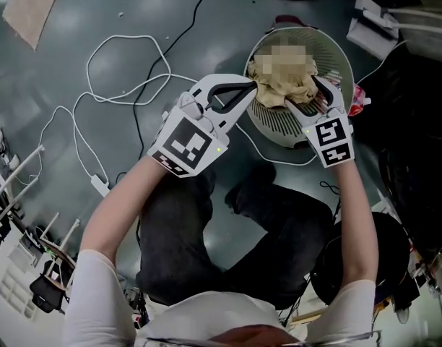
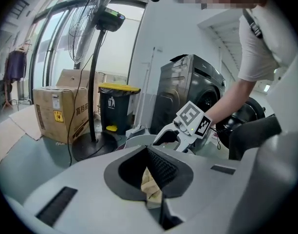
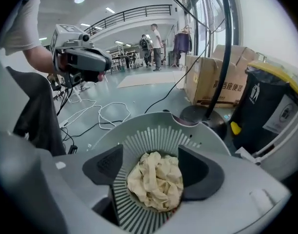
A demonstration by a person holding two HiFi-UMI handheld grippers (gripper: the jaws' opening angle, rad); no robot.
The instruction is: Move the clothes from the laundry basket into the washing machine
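distant people point(image 3: 151, 44) tiny, washing machine point(image 2: 185, 87) partly behind forearm point(image 2: 232, 95)

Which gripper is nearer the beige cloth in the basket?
Left. The left gripper is shut on an edge of the beige cloth; the right gripper, jaws apart, hangs at its other side over the basket.

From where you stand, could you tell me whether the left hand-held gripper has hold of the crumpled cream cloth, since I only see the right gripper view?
Observer: Yes; the left gripper view shows the left hand-held gripper shut on a fold of the crumpled cream cloth.
Operator: Thank you. Where is the washing machine, please?
Observer: The dark grey front-loading washing machine stands beyond the white slatted plastic laundry basket, behind your right hand-held gripper as the left gripper view sees it.
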